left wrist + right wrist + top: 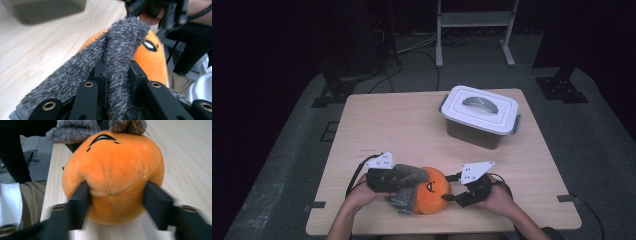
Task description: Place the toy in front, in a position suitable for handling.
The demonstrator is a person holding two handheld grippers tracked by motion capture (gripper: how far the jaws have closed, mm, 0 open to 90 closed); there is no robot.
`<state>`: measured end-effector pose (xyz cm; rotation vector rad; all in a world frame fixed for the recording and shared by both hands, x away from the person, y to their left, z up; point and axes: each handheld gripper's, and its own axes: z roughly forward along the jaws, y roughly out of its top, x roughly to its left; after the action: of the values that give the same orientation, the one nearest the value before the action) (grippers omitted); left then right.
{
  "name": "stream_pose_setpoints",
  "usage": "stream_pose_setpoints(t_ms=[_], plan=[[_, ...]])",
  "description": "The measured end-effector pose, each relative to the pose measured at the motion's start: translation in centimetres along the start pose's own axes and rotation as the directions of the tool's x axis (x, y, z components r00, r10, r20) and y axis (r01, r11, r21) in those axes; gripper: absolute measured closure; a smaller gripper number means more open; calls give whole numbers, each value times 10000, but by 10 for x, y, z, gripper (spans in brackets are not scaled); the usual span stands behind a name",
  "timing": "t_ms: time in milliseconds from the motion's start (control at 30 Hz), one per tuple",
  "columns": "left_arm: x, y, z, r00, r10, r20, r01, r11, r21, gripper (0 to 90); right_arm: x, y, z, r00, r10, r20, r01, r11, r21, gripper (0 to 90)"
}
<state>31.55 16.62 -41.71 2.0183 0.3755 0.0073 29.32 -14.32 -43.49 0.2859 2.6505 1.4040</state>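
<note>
— Your left gripper (399, 182) is pinching a fold of the grey fuzzy cloth (404, 186), jaws pressed together on it. Your right gripper (451, 198) has its jaws against both sides of the orange plush ball (434, 192), squeezing it in. Agreed?

— Agreed; in the right gripper view the plush (112, 175) dents where the jaws meet it (that picture is blurred low down). And the surface under you?

— You work on a pale wooden table (402, 125), square with rounded corners, standing on a grey floor mat in a dark room. Cables run across the floor behind it, and a white metal frame (474, 30) stands at the back.

— Count things for me.

— One plush ball, one cloth, one lidded plastic box (480, 116) with a grey handle on its white lid, two grippers, two hands.

— Where does your ball sit?

— Near the table's front edge, close to your body, between your two grippers. The cloth drapes over its left side and trails toward the edge. In the left gripper view the cloth (105, 72) rises between the jaws with the ball (150, 60) just behind it.

— Room to move?

— The box stands well apart, toward the back right. Bare wood lies between it and the ball, and across the whole left half of the table.
</note>
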Motion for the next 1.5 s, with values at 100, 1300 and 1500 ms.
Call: stream_pose_setpoints(t_ms=[100,1300,1500], plan=[[-11,21,3,9979,561,328,-542,9969,-564,733,5,7,-7,9974,-652,311,653,9979,-16,577],[-2,40,21,9975,667,225,-682,9953,689,732,4,8,-13,9985,-488,260,495,9984,-264,601],[9,32,9,9996,233,-174,-218,9965,808,732,6,10,-13,9961,-827,321,834,9963,-209,600]])
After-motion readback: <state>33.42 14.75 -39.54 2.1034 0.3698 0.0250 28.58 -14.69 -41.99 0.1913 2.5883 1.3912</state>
